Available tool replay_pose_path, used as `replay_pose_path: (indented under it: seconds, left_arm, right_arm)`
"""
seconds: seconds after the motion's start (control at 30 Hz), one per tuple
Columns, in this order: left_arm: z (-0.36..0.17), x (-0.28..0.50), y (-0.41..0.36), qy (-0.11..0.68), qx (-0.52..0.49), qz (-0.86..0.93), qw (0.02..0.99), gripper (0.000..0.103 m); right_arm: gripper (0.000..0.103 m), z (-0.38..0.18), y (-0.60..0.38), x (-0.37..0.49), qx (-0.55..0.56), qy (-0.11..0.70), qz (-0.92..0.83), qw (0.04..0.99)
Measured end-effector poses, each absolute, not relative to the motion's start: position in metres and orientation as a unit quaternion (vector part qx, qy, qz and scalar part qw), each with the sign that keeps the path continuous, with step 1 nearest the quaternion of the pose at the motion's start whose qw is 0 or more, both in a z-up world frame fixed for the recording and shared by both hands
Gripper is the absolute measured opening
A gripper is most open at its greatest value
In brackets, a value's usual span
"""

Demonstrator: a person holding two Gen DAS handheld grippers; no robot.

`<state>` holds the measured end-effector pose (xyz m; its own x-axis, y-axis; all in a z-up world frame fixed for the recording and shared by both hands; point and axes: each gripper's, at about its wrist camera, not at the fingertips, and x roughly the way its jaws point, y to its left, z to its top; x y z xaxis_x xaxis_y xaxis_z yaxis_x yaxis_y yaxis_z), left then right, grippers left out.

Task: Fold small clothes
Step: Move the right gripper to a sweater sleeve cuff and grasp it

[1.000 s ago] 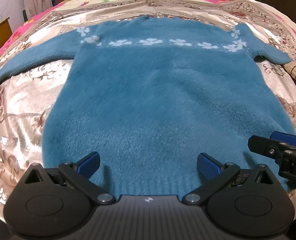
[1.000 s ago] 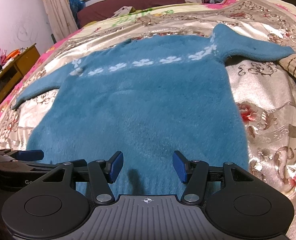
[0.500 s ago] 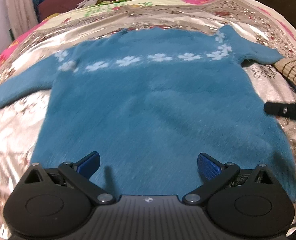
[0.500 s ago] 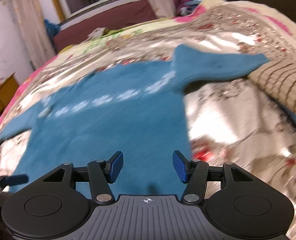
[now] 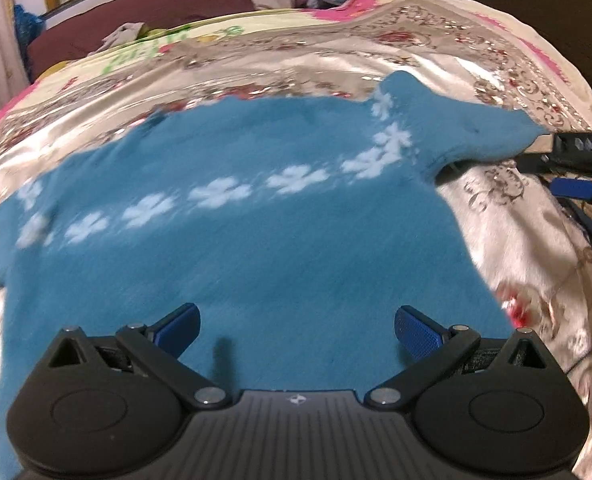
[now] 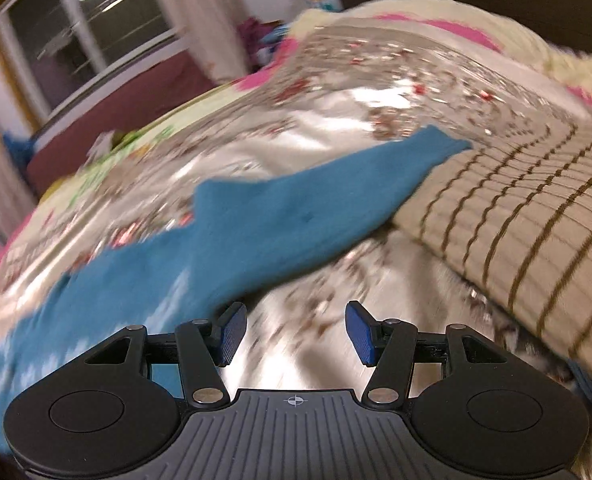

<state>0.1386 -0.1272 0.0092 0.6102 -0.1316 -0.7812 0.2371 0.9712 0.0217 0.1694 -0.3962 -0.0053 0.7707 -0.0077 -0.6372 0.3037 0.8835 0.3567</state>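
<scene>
The left gripper point(image 5: 296, 330) has its jaws released, wide apart, with blue ribbed pads point(image 5: 416, 330). Nothing sits between them. Directly beyond, toward 12 o'clock, the sweater point(image 5: 255, 248) lies flat on the bed point(image 5: 255, 76). It is fuzzy teal knit with a row of white flower motifs point(image 5: 219, 192) across the chest. Its sleeve point(image 5: 468, 132) extends toward 2 o'clock, where the right gripper point(image 5: 576, 168) is visible just beside the cuff.

The right gripper point(image 6: 296, 334) also has its jaws released and empty, over glossy floral satin bedcover point(image 6: 336, 92). The sleeve point(image 6: 316, 200) runs from 9 toward 1 o'clock, its cuff resting against a beige cloth with brown stripes point(image 6: 516, 216). Both views are motion-blurred.
</scene>
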Motion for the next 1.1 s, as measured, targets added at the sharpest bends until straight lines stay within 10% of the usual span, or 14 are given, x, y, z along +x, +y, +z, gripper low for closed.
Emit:
replay_pose_path:
  seconds: [0.97, 1.1]
  left_arm:
    - [-0.014, 0.155, -0.147, 0.437, 0.066, -0.113, 0.89, 0.103]
    - [-0.013, 0.149, -0.138, 0.442, 0.064, -0.108, 0.888, 0.103]
  right_arm:
    - [0.049, -0.064, -0.482, 0.251, 0.443, 0.221, -0.157, 0.855]
    - [0.011, -0.056, -0.482, 0.253, 0.449, 0.22, -0.161, 0.851]
